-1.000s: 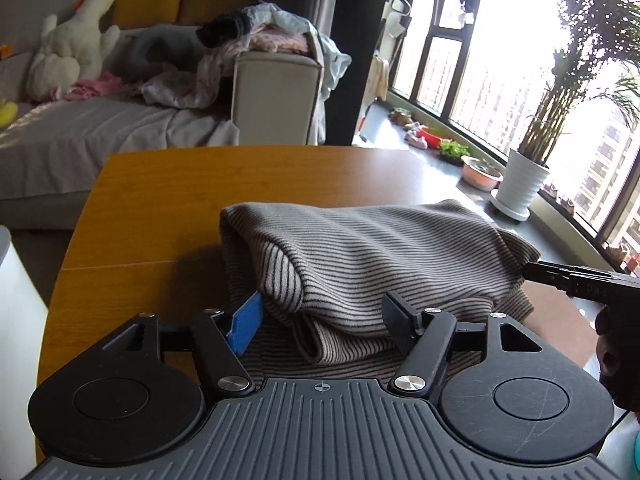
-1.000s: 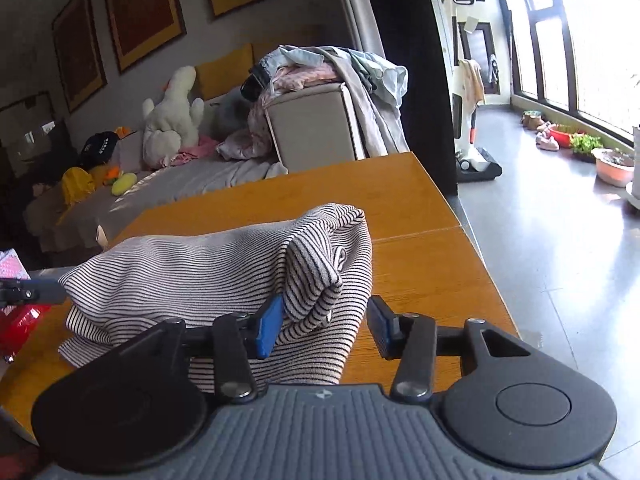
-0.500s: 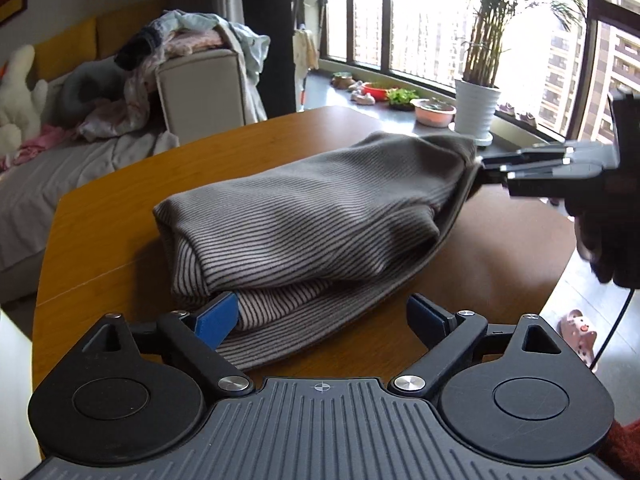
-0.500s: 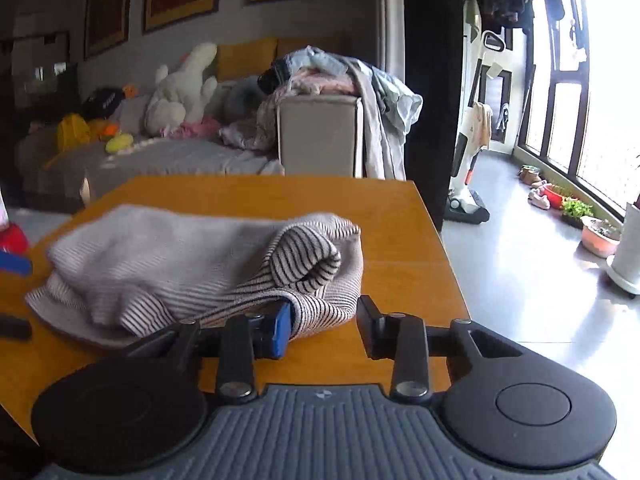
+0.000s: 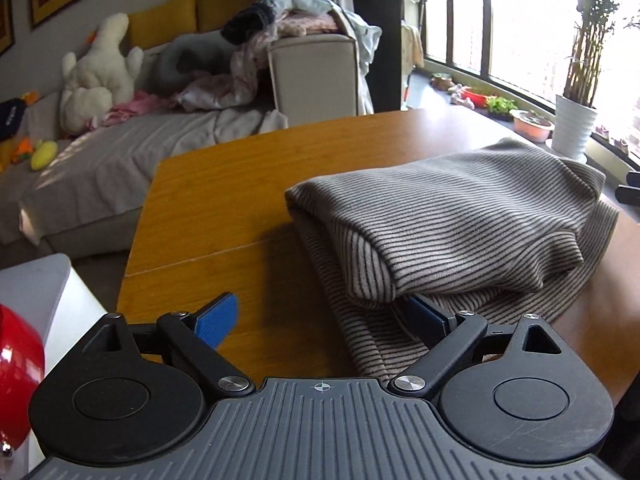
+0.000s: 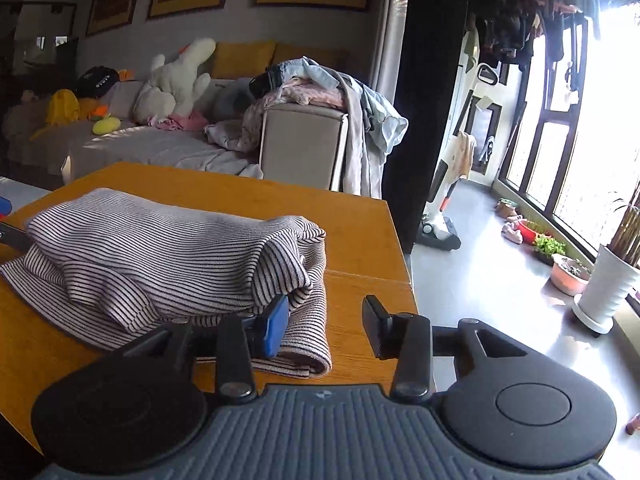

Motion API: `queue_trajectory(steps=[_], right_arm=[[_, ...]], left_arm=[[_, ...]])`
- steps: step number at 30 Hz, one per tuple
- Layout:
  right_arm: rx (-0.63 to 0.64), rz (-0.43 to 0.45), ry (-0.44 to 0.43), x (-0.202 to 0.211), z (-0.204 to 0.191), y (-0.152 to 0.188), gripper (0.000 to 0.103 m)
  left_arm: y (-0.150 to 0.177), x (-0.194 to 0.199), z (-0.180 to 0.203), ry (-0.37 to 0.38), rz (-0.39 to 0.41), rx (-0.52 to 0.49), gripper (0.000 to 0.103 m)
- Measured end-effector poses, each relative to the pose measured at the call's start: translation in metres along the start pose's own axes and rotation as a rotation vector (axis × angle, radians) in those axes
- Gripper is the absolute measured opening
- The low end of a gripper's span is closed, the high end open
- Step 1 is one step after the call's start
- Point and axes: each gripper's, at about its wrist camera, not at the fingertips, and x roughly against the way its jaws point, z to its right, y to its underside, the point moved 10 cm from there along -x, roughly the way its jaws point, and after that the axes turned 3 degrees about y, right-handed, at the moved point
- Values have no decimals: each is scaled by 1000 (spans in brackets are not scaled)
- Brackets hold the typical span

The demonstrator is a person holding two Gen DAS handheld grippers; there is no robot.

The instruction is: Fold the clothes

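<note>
Both claws stand with jaws apart and grip nothing: the left claw (image 5: 324, 320) has its right finger tucked under the near fold of the sweater and its left finger over bare wood, while the right claw (image 6: 326, 322) has its left finger against the sweater's near end and its right finger out past the cloth, over the table's edge. Beyond them the sofa (image 5: 120, 148) runs along the back wall, heaped with loose clothes (image 5: 280, 24) on its armrest and a white plush toy (image 5: 100, 76) on its seat. Nearer lies the wooden table (image 5: 220, 200), which carries the task's thing: the striped sweater (image 5: 460, 232), folded into a thick bundle with a doubled upper layer resting on a flatter lower layer that sticks out toward the camera. In the right wrist view the sweater (image 6: 160, 256) lies toward the table's (image 6: 360, 220) right edge, its rolled end nearest that claw. By the window stands a white plant pot (image 5: 572, 124), with a pink bowl (image 5: 532, 124) just beside it on the floor. At the left view's lower left corner sits a red object (image 5: 18, 368), only partly in frame.
</note>
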Motion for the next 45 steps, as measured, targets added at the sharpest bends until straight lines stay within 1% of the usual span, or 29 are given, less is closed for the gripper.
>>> queue_trajectory(steps=[2, 7, 9, 10, 13, 14, 15, 16, 18, 21, 23, 24, 29, 32, 36, 39, 41, 42, 45], right_arm=[[-39, 23, -16, 3, 3, -6, 41], [-87, 18, -82, -29, -14, -29, 41], [-106, 15, -108, -42, -21, -38, 41], [-108, -4, -119, -54, -26, -38, 41], [-113, -89, -123, -94, -35, -26, 41], [-116, -109, -118, -101, -34, -20, 43], [-121, -126, -113, -108, -34, -13, 48], [-135, -125, -112, -108, -31, -9, 50], [-191, -141, -131, -103, -27, -4, 50], [-227, -153, -151, -89, -25, 7, 50], [-218, -158, -165, -74, -31, 13, 50], [-211, -160, -174, -67, -35, 16, 54], [-111, -143, -304, -29, -72, 13, 56], [-82, -74, -284, -19, -66, -10, 56], [-137, 2, -220, -28, -40, -41, 56], [-131, 14, -155, -54, -30, -52, 56], [-122, -13, -140, -77, -30, -49, 56], [-111, -40, -142, -88, -33, -44, 56], [-54, -119, -136, -111, -46, -20, 56]], left_arm=[[-4, 8, 11, 52, 8, 4, 95], [-16, 21, 56, 181, 51, 9, 95], [-22, 22, 75, 256, 69, 29, 95], [-25, 23, 85, 294, 78, 39, 95], [-20, 0, 98, 370, 22, 79, 95], [-18, -8, 103, 394, 3, 92, 95], [-17, -16, 107, 419, -16, 105, 95], [-15, -27, 104, 411, -34, 124, 95], [-17, -43, 97, 417, -38, 161, 95], [-34, -62, 82, 395, -5, 188, 95], [-44, -76, 73, 378, 3, 200, 95], [-49, -83, 68, 366, 9, 202, 95], [-73, -111, 50, 300, 25, 209, 95], [-80, -118, 43, 277, 27, 208, 95], [-80, -114, 43, 274, 29, 192, 95], [-74, -109, 46, 262, 21, 175, 95], [-70, -105, 49, 263, 12, 177, 95], [-68, -103, 49, 265, 8, 176, 94], [-64, -98, 49, 266, 1, 169, 86]])
